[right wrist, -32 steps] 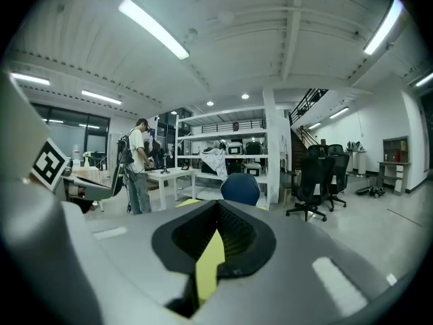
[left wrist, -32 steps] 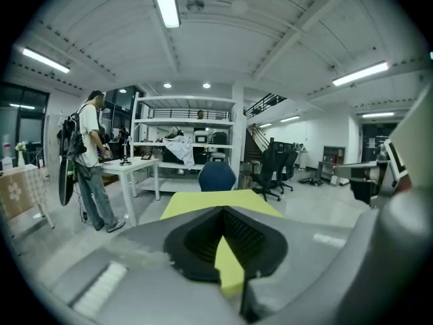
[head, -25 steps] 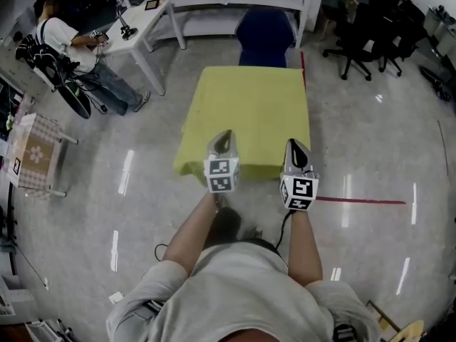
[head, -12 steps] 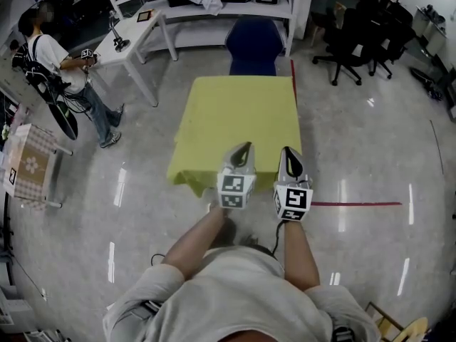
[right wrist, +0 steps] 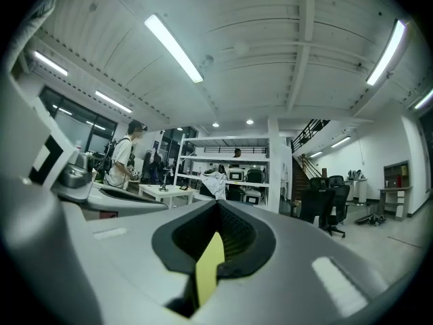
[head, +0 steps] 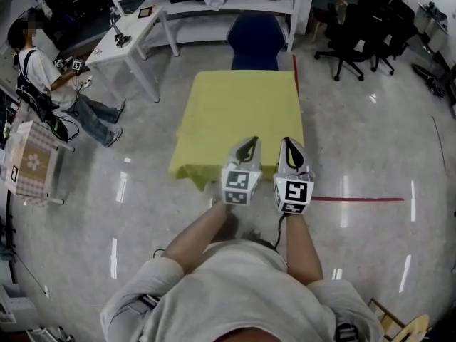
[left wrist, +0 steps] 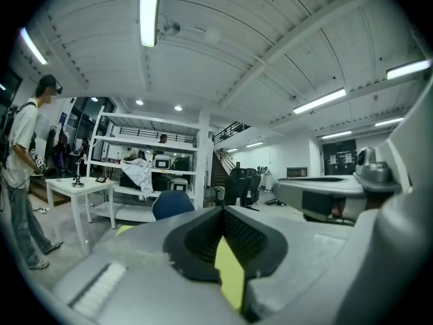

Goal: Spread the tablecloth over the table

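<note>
Your head camera looks steeply down; left hand-held gripper point(head: 249, 142) and right hand-held gripper point(head: 289, 142) cameras face level. Shared: white shelving point(head: 249, 7).

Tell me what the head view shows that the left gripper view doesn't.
Only the head view: the whole yellow fabric tablecloth, a red floor tape line, and the person's forearms. Only the left gripper view: ceiling strip lights, a staircase, and a cloth edge pinched between the black fingers of the left gripper. Both: the blue chair and white shelving rack.

Nothing legible; left tongs cube point(head: 236, 186), right tongs cube point(head: 293, 193): square marker patterns only, no letters.
</note>
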